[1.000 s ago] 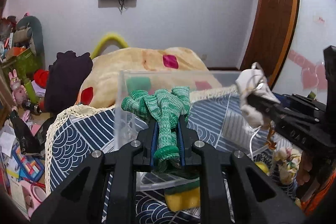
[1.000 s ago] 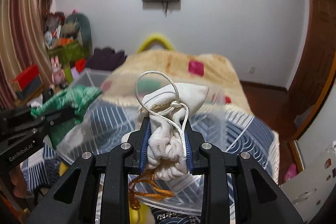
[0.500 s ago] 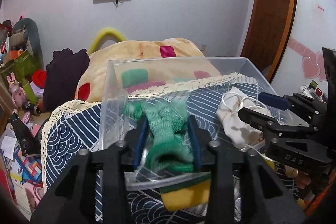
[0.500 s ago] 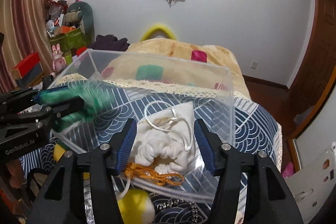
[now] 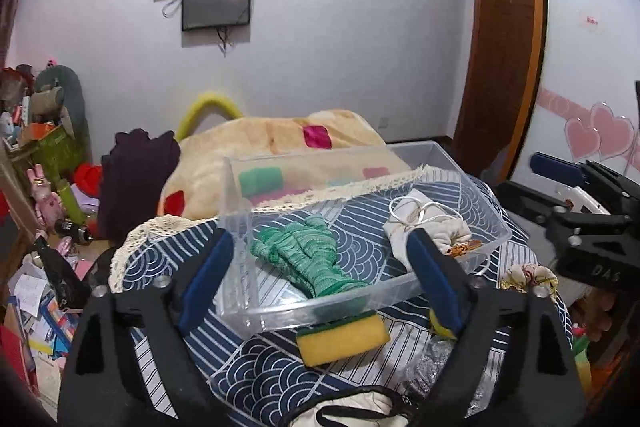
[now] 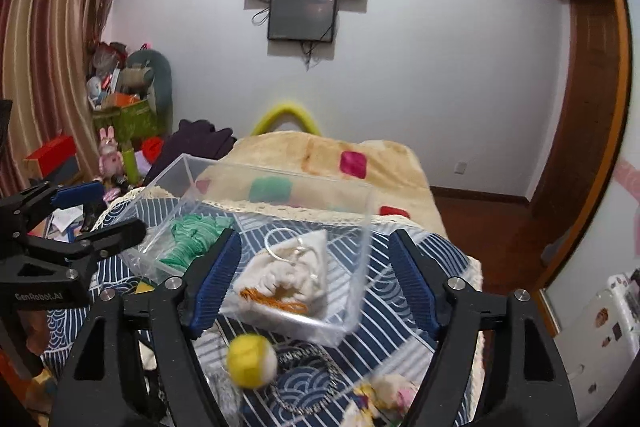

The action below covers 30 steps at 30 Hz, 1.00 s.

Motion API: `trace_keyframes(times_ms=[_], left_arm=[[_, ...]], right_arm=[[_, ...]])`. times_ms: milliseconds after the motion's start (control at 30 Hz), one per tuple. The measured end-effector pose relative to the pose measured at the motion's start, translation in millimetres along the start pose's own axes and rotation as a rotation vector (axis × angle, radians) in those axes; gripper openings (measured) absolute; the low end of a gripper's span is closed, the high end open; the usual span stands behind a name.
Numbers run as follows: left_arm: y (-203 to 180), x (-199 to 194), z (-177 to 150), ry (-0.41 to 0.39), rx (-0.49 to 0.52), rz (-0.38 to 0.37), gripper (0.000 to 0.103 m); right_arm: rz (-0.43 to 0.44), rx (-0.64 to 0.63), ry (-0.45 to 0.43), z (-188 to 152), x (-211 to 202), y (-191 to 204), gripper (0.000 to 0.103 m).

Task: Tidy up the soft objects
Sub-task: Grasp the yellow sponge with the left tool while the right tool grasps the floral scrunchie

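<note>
A clear plastic box (image 5: 436, 157) stands on the blue wave-patterned cloth (image 5: 248, 375). A green knit glove (image 5: 310, 257) lies in its left half and a white drawstring pouch (image 5: 426, 229) in its right half. My left gripper (image 5: 320, 279) is open and empty, just before the box's near wall. My right gripper (image 6: 316, 287) is open and empty, above the pouch (image 6: 288, 277); the glove also shows in the right wrist view (image 6: 188, 239). A yellow and green sponge (image 5: 342, 339) lies in front of the box. A yellow ball (image 6: 252, 359) sits below the box's corner.
A small floral cloth item (image 5: 528, 277) lies right of the box. A silvery beaded piece (image 6: 304, 383) lies on the cloth near the ball. Behind is a bed with a beige blanket (image 5: 272, 143). Cluttered toys and boxes (image 5: 44, 163) fill the left floor.
Both grippers lowered over the box, opened and let go: the glove and the pouch now lie inside it. Both grippers have drawn back and opened wide.
</note>
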<state>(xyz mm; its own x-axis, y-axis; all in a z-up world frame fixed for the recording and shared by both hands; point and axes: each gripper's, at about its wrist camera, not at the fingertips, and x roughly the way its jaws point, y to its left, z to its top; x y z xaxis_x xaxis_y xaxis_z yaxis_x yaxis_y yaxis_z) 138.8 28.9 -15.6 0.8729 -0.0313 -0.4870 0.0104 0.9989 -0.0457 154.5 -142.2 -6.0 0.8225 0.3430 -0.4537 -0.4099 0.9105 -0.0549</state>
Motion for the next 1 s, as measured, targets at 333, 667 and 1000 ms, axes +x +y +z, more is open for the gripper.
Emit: trace_keyframes(times_ms=[333,667,1000], left_arm=[[-7.6,-3.3,-32.1,0.049,-0.005,0.026,0.098],[-7.5,26.9,-67.7,0.192,-0.061,0.004,0.098],[-22.0,41.9,-73.3,0.206,-0.047,0.002,0.085]], right_arm=[[-0.078,0.072,0.09,-45.4,-3.6,-29.5,0.08],[-0.075,0.177,0.264,-105.6,16.3,-59.7,0.08],[-0.086,0.131,0.294,-123.6,19.4,-50.8,0.055]])
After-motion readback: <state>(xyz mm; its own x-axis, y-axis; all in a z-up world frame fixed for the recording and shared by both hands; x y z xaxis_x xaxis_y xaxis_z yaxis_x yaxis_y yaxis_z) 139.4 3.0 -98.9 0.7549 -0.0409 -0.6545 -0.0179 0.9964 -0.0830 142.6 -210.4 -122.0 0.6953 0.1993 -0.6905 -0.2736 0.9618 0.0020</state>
